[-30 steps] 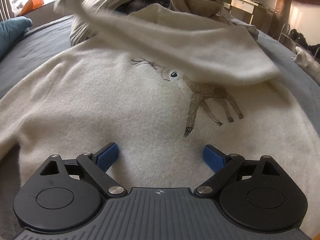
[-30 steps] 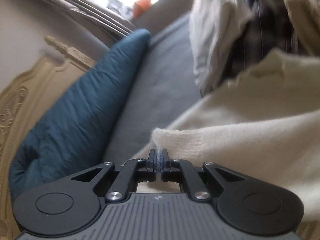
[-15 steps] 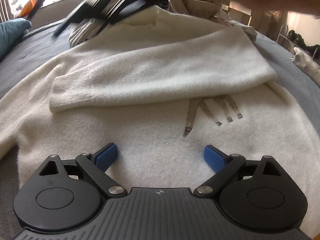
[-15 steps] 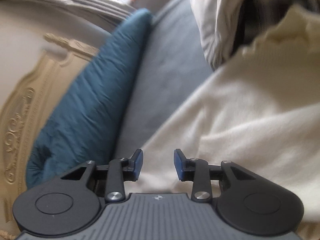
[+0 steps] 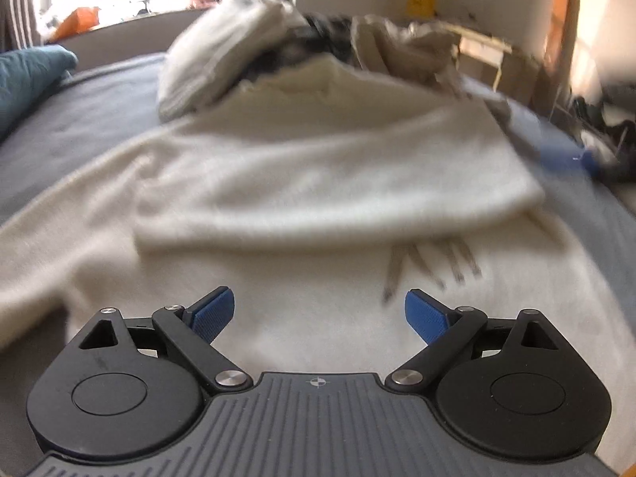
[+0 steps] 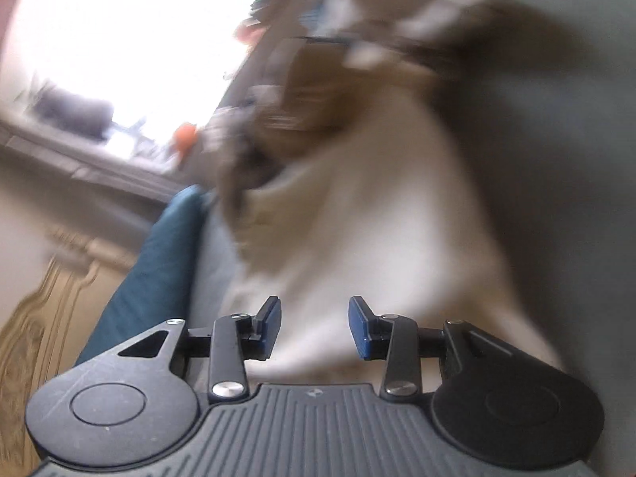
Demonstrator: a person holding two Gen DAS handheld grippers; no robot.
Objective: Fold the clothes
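A cream sweater (image 5: 302,326) with a stitched deer lies spread flat on the grey bed. One sleeve (image 5: 318,190) is folded across the chest and hides the deer down to its legs (image 5: 429,266). My left gripper (image 5: 318,314) hovers open over the sweater's lower part with nothing between its blue pads. In the blurred right wrist view, my right gripper (image 6: 314,326) has its jaws opening, empty, over the sweater's edge (image 6: 377,238). A blue streak at the right of the left wrist view looks like that gripper.
A heap of other clothes (image 5: 278,39) sits just behind the sweater's collar. A teal pillow (image 5: 28,71) lies at the far left, beside a carved headboard (image 6: 47,310). Grey sheet (image 5: 99,91) shows around the sweater. Furniture and clutter stand beyond the bed's right side.
The right gripper let go of the sleeve, which now lies across the chest, and swept away to the right side of the bed. The left gripper lifted slightly.
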